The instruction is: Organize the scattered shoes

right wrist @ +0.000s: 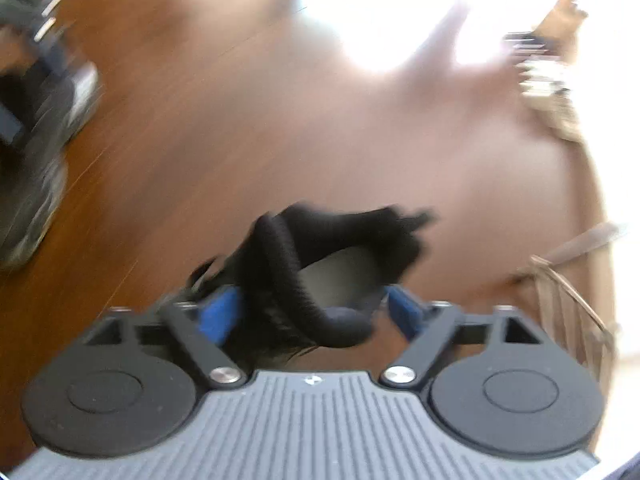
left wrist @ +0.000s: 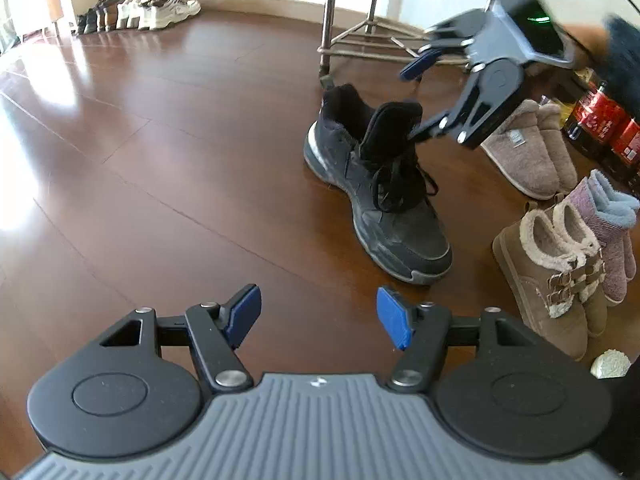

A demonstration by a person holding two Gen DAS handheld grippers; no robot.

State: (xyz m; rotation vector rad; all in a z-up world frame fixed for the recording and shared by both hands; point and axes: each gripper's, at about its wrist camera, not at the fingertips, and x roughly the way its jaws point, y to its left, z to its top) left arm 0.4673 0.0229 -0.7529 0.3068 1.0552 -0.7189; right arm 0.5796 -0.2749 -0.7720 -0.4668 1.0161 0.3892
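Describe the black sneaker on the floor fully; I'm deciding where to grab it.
The black sneaker is a chunky high-top in a matte, suede-like material. It has loose black laces, a tall padded tongue standing up, a padded collar and a thick scuffed sole with a pale patch at the heel. It stands upright on the wooden floor, toe towards the camera, apart from the other shoes. The right gripper is open; one finger reaches the tongue, though contact is unclear.

Left tongs point(left wrist: 319, 319): black linkage arms, blue pads, silver pivot screws, grey ribbed housing at lower frame; right tongs point(right wrist: 313, 312): identical build; green indicator light upper right; dark fuzzy sleeve point(left wrist: 622, 56) at right edge.
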